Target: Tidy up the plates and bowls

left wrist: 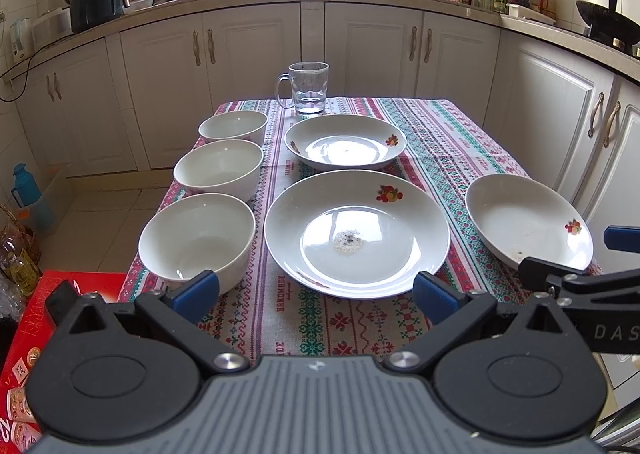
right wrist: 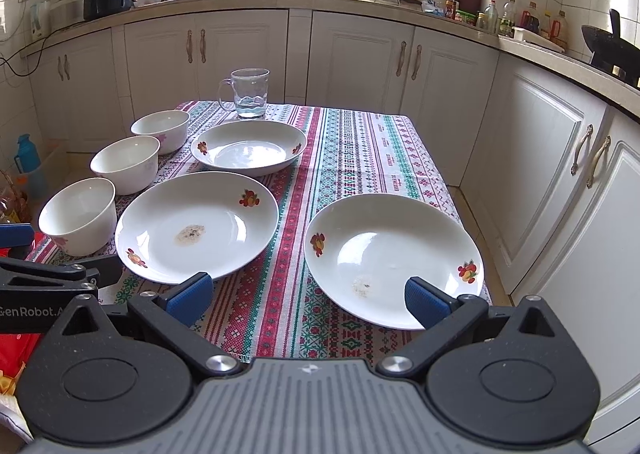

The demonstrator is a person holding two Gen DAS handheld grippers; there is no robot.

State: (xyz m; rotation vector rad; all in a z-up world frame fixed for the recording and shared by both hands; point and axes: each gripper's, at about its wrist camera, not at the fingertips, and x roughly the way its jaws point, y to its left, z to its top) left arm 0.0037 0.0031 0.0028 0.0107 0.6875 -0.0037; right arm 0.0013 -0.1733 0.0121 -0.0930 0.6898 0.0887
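Three white bowls stand in a row along the table's left side: near [left wrist: 198, 238] [right wrist: 78, 220], middle [left wrist: 218, 168] [right wrist: 126, 162], far [left wrist: 233, 127] [right wrist: 161, 130]. Three white fruit-print plates lie on the patterned cloth: far [left wrist: 345, 142] [right wrist: 249, 147], middle [left wrist: 357, 232] [right wrist: 196, 226], right [left wrist: 528, 220] [right wrist: 394, 258]. My left gripper [left wrist: 316, 296] is open and empty before the middle plate. My right gripper [right wrist: 308, 300] is open and empty at the right plate's near rim; it also shows in the left wrist view [left wrist: 576, 258].
A glass mug [left wrist: 306, 88] [right wrist: 249, 93] stands at the table's far edge. The table [left wrist: 440, 134] is surrounded by white kitchen cabinets. A red box [left wrist: 36, 334] sits low on the left, with bottles and a blue flask [left wrist: 24, 184] on the floor.
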